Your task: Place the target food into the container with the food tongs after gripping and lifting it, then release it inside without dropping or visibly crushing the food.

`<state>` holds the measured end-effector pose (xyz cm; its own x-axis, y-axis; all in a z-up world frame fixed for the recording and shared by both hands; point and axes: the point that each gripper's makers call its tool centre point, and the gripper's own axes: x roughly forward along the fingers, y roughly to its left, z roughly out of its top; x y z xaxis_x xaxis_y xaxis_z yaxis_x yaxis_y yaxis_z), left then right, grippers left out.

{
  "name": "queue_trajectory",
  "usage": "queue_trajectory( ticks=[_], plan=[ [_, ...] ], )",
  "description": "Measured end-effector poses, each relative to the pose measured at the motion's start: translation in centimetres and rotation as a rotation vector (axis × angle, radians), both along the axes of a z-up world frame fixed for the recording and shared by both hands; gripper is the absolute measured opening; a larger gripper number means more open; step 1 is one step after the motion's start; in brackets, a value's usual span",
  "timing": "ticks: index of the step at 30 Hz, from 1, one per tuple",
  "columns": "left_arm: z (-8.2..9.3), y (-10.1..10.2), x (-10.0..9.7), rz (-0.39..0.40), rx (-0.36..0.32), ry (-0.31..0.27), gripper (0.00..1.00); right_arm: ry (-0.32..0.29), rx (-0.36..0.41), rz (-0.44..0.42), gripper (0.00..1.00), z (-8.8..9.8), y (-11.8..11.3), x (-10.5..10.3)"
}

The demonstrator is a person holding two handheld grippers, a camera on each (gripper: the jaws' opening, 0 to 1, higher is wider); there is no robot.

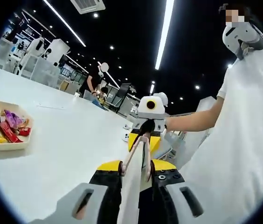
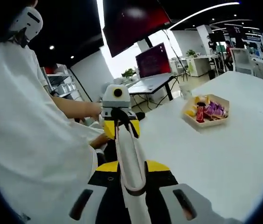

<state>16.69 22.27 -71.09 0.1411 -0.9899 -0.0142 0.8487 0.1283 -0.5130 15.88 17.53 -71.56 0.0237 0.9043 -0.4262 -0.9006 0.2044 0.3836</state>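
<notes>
White food tongs (image 1: 134,179) run from between my left gripper's (image 1: 136,189) jaws up to my right gripper (image 1: 146,127), which faces this camera. In the right gripper view the same tongs (image 2: 128,158) rise from my right gripper (image 2: 131,189) to the left gripper (image 2: 120,122). Each gripper is shut on one end of the tongs, which are held in the air above the table edge. A beige tray (image 1: 10,145) of wrapped snacks, purple, red and yellow, sits on the white table at the left. The tray (image 2: 207,122) is also at the right of the right gripper view.
A person in a white shirt (image 1: 243,140) stands close beside the white table (image 1: 71,154), arms reaching to the grippers. The table (image 2: 224,163) spreads wide around the tray. Desks, screens and people fill the room behind.
</notes>
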Motion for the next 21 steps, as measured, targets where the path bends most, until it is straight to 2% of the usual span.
queue_trajectory(
  ticks=[1,2,6,10,13,21],
  plan=[
    [-0.4,-0.1,0.2,0.008,0.014,0.012,0.24,0.021,-0.007,0.0,0.19,-0.3,0.0,0.1],
    [-0.6,-0.1,0.4,0.011,0.023,0.025,0.25,0.016,-0.013,0.008,0.19,-0.4,0.1,0.1],
    [-2.1,-0.1,0.7,0.015,0.074,0.027,0.26,-0.022,-0.061,0.035,0.18,-1.6,0.3,0.5],
    [-3.4,0.2,1.0,0.035,0.134,0.004,0.26,-0.07,-0.097,0.05,0.18,-2.5,0.6,0.8],
    [-3.7,0.4,0.9,0.042,0.149,-0.001,0.27,-0.089,-0.106,0.064,0.18,-2.9,0.8,0.8],
    [-5.1,0.5,0.6,0.046,0.187,0.009,0.27,-0.082,-0.124,0.083,0.18,-4.1,0.9,0.6]
  ],
)
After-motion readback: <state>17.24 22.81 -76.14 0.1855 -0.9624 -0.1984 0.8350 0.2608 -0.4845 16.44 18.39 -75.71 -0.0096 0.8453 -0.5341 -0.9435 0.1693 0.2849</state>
